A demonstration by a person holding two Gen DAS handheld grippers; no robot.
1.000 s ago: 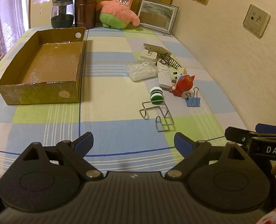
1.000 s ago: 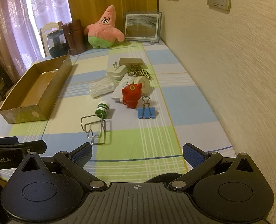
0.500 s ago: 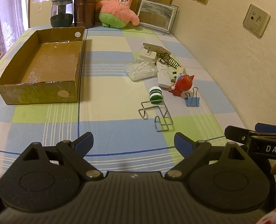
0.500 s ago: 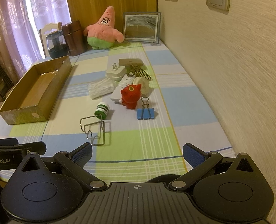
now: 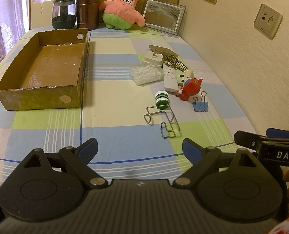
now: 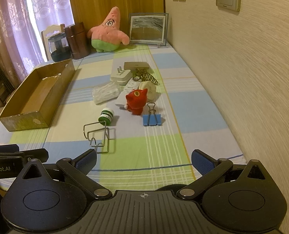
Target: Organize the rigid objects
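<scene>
A shallow cardboard box (image 5: 43,74) (image 6: 37,95) lies open on the left of the checked tablecloth. To its right is a loose cluster: a wire rack (image 5: 163,121) (image 6: 97,136), a green-and-white bottle (image 5: 162,99) (image 6: 106,116), a blue binder clip (image 5: 200,103) (image 6: 151,117), a red cat figure (image 5: 190,88) (image 6: 136,101), a clear bag of white picks (image 5: 147,74) (image 6: 105,93), white plugs and a power strip (image 5: 169,78). My left gripper (image 5: 140,150) and right gripper (image 6: 143,159) both stand open over the near edge, nothing between their fingers.
At the far end stand a pink star plush (image 5: 123,11) (image 6: 107,35), a framed picture (image 5: 163,15), a brown canister (image 5: 87,9) and a dark glass jar (image 5: 63,13). The wall (image 6: 242,68) runs along the table's right side. A chair (image 5: 41,5) stands behind.
</scene>
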